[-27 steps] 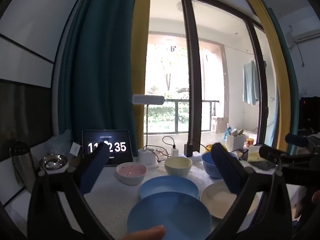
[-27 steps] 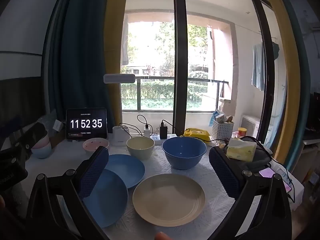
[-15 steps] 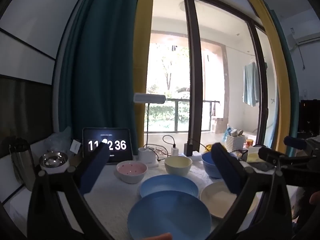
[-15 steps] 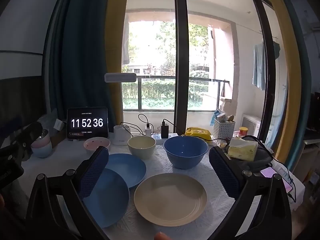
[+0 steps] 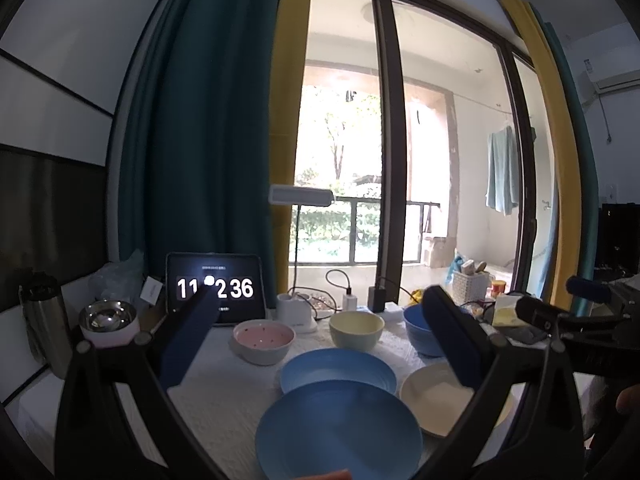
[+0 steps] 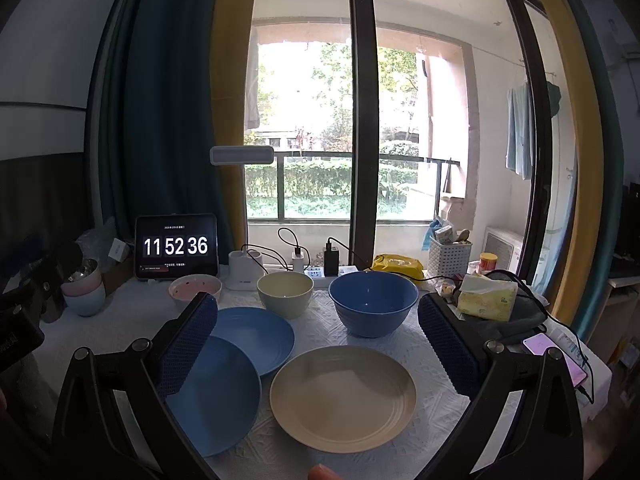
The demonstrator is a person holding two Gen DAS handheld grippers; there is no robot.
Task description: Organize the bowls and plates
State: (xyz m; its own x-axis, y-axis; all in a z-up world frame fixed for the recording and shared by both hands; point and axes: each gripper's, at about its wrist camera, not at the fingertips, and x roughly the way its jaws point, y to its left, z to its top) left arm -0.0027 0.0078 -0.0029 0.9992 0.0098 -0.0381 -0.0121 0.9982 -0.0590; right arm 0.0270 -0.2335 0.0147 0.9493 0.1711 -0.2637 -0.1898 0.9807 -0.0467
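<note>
Sitting on the white cloth (image 6: 384, 344), from left: pink bowl (image 6: 195, 289), two overlapping blue plates (image 6: 218, 394) with the nearer one on top, yellow bowl (image 6: 285, 293), beige plate (image 6: 343, 397), blue bowl (image 6: 373, 302); left gripper (image 5: 320, 344) and right gripper (image 6: 318, 340) both hover above them, fingers spread wide, holding nothing

Right wrist view: counter (image 6: 120, 320) fills lower frame. Centre bottom: a plate (image 6: 343, 398). Left of it two more plates, the near plate (image 6: 218, 396) overlapped at its far edge by the far plate (image 6: 256, 338). Behind them a row of bowls, L to R: small bowl (image 6: 195, 289), mid bowl (image 6: 285, 293), big bowl (image 6: 373, 302). Clock (image 6: 176, 246) far left behind, tissue pack (image 6: 486, 300) at right.
</note>
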